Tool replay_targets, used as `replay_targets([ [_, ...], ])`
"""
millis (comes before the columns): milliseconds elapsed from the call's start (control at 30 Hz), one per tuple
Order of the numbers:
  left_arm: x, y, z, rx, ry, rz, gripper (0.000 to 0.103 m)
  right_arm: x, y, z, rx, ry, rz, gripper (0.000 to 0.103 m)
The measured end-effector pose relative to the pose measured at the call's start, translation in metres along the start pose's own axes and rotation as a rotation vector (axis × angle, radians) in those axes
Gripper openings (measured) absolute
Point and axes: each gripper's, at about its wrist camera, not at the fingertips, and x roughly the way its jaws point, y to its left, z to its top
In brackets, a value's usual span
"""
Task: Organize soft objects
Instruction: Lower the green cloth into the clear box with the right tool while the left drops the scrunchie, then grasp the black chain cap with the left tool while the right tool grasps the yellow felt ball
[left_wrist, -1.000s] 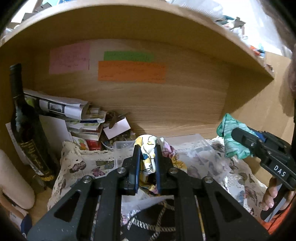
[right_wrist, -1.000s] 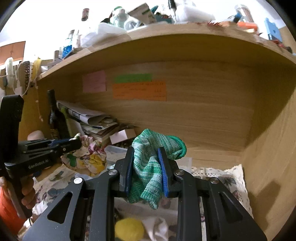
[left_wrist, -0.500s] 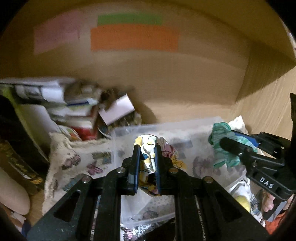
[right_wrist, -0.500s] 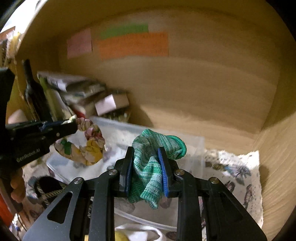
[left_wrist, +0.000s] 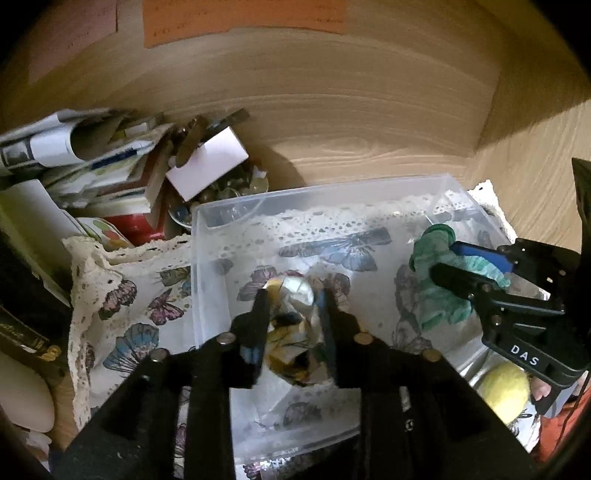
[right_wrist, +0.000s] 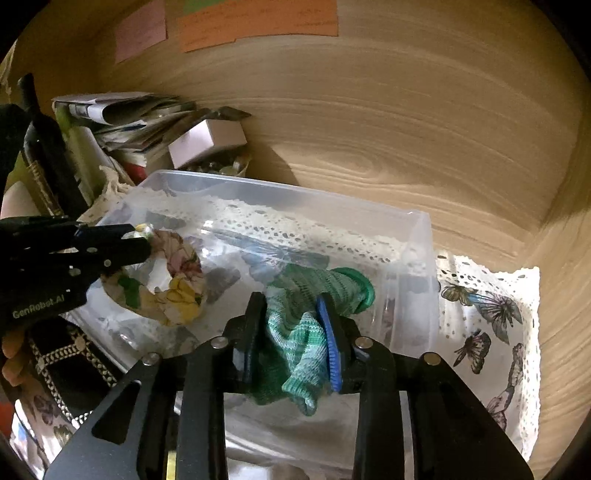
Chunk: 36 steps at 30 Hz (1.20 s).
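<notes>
now both grippers hang over the bin (right_wrist: 413, 236): left gripper (left_wrist: 293, 317) pinches the scrunchie (left_wrist: 295, 332) tight at the bin's left, right gripper (right_wrist: 291, 332) clamps the green cloth (right_wrist: 306, 314) at its right.

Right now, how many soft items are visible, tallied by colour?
Green: 1, the green knitted cloth in the right gripper.
Floral: 1, the floral scrunchie in the left gripper.
Yellow: 1, the yellow ball.
Total: 3.
</notes>
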Motion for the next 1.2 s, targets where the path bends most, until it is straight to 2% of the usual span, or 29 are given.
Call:
replay_targets([
  [67, -0.006, -0.001, -0.001, 0.002, -0.023, 0.008, 0.043, -0.003, 0.002, 0.001, -0.008, -0.014, -0.009, 0.037],
  [133, -0.014, -0.002, 0.0, 0.0, -0.05, 0.011, 0.049, -0.011, 0.002, 0.002, -0.009, -0.044, -0.018, 0.048],
  [267, -0.033, -0.002, 0.001, 0.005, -0.111, 0.018, 0.061, -0.035, 0.002, 0.004, 0.001, -0.117, -0.023, 0.06],
  [333, -0.046, -0.003, 0.0, 0.011, -0.142, 0.014, 0.066, -0.05, 0.004, 0.003, -0.004, -0.153, -0.034, 0.072],
  [400, -0.06, -0.004, -0.003, 0.01, -0.173, 0.008, 0.07, -0.064, 0.008, 0.002, -0.02, -0.192, -0.046, 0.076],
  [633, -0.1, -0.004, -0.017, -0.002, -0.279, 0.0, 0.096, -0.11, 0.021, -0.01, -0.05, -0.317, -0.064, 0.082],
  [800, -0.119, -0.006, -0.032, 0.011, -0.305, -0.004, 0.101, -0.128, 0.03, -0.024, -0.064, -0.37, -0.059, 0.082],
  [1000, -0.113, -0.005, -0.055, 0.013, -0.26, -0.023, 0.102, -0.121, 0.033, -0.052, -0.038, -0.329, -0.014, 0.082],
  [1200, -0.083, -0.005, -0.083, 0.017, -0.171, -0.011, 0.102, -0.093, 0.031, -0.076, 0.007, -0.235, 0.056, 0.08],
])
